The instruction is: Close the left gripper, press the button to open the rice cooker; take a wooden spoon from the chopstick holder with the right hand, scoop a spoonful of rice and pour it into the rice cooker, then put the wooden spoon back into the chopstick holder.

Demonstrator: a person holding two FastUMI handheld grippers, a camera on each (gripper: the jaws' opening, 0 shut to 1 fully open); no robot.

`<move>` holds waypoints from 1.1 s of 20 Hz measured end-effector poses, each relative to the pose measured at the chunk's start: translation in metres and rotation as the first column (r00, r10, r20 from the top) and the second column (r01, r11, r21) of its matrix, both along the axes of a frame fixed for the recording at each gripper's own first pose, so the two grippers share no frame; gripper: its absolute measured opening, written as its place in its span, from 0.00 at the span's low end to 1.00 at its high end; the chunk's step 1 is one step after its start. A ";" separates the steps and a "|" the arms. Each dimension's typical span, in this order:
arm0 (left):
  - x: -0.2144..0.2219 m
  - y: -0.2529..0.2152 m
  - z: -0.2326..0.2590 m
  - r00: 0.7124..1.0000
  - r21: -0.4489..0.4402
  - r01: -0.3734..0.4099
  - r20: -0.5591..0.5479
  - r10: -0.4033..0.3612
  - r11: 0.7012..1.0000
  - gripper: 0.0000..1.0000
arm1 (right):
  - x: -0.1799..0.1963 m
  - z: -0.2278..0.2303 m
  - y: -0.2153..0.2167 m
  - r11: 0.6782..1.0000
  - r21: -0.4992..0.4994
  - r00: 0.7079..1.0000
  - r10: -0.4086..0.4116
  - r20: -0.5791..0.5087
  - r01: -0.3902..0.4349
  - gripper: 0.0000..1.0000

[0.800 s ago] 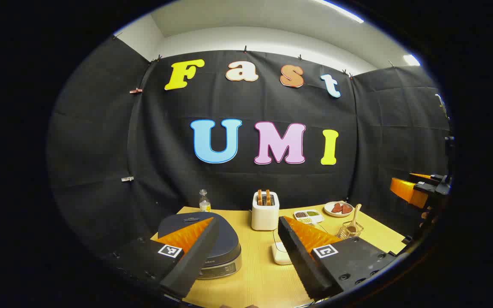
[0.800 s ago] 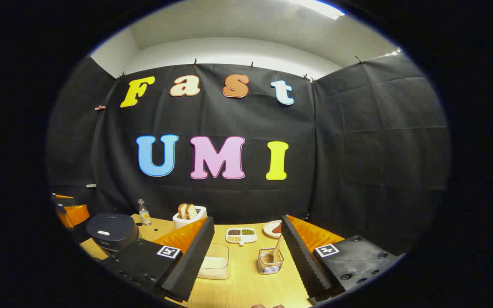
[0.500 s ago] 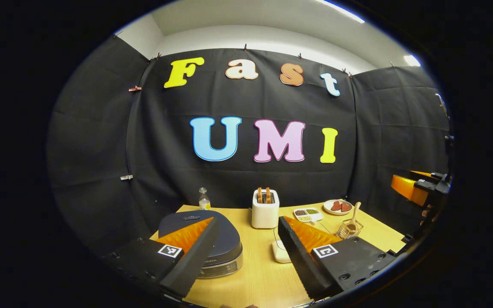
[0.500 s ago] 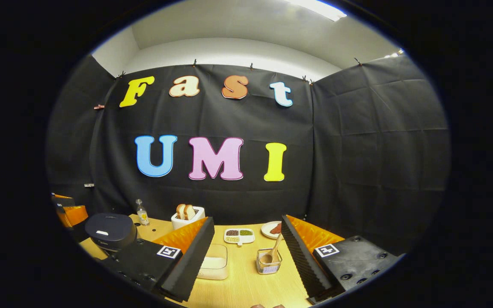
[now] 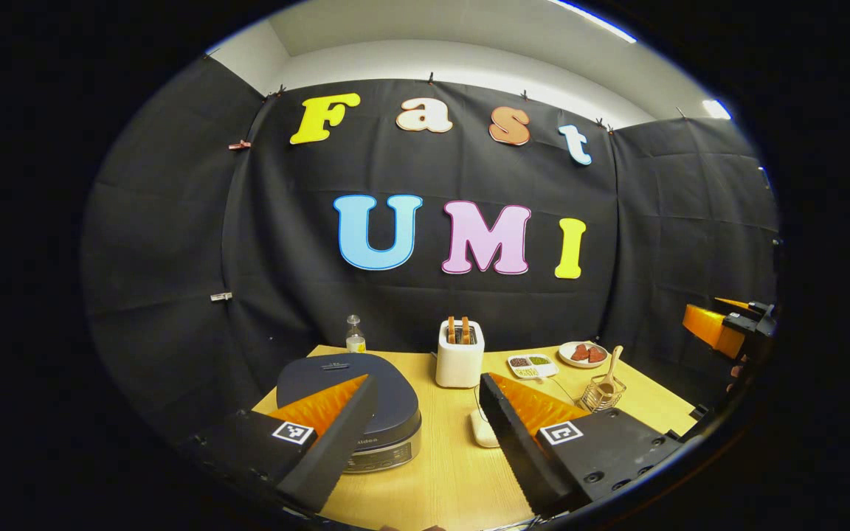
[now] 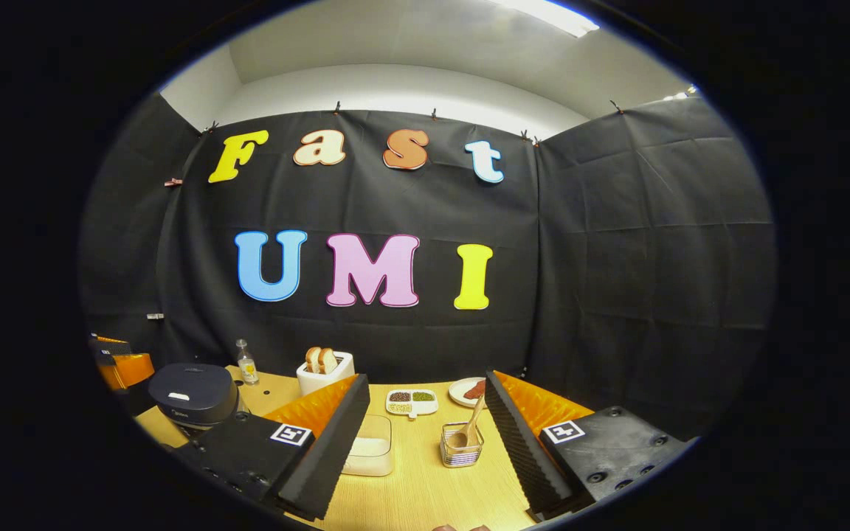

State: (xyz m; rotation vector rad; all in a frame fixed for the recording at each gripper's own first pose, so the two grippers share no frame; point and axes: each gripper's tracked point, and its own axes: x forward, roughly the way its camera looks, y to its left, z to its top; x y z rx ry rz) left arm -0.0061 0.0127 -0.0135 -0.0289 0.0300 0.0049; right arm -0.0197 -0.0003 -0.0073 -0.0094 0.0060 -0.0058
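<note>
The dark blue rice cooker (image 5: pixel 366 391) sits shut at the table's left, partly behind my left finger; it also appears at the left as the rice cooker (image 6: pixel 192 394). My left gripper (image 5: pixel 425 428) hangs open above the near table edge, holding nothing. The wooden spoon (image 6: pixel 469 426) leans in the wire chopstick holder (image 6: pixel 460 451), straight ahead between my open right gripper's (image 6: pixel 425 435) fingers, well beyond them. A clear box of rice (image 6: pixel 370 451) lies left of the holder. From the left gripper view the spoon (image 5: pixel 611 367) and holder (image 5: pixel 600 397) stand at the right.
A white toaster (image 5: pixel 460 354) with toast stands mid-table at the back, a small bottle (image 5: pixel 354 338) behind the cooker. A divided dish of beans (image 6: pixel 412 400) and a plate (image 6: pixel 469 391) lie at the back. The other gripper (image 5: pixel 724 328) shows orange at far right.
Both views have shifted slightly: the left gripper has tipped down and edged forward, so the cooker sits higher in view. The right gripper has barely crept toward the holder. Both stay open.
</note>
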 end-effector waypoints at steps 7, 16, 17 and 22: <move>0.015 0.006 0.008 0.999 -0.004 -0.043 -0.011 0.043 0.999 0.95 | -0.001 0.002 0.002 1.000 -0.002 1.000 0.010 0.001 -0.010 0.98; 0.050 0.050 0.005 0.991 -0.012 -0.091 -0.103 0.089 0.996 0.90 | 0.000 -0.003 -0.003 1.000 0.004 1.000 0.002 -0.016 -0.002 0.98; 0.053 0.056 0.004 0.989 -0.014 -0.095 -0.114 0.093 0.995 0.82 | 0.000 -0.003 -0.002 1.000 0.003 1.000 0.004 -0.019 -0.004 0.98; 0.072 0.077 -0.011 0.982 -0.040 -0.073 -0.175 0.065 0.997 0.42 | -0.003 -0.002 -0.003 1.000 -0.010 1.000 0.010 -0.017 -0.010 0.98</move>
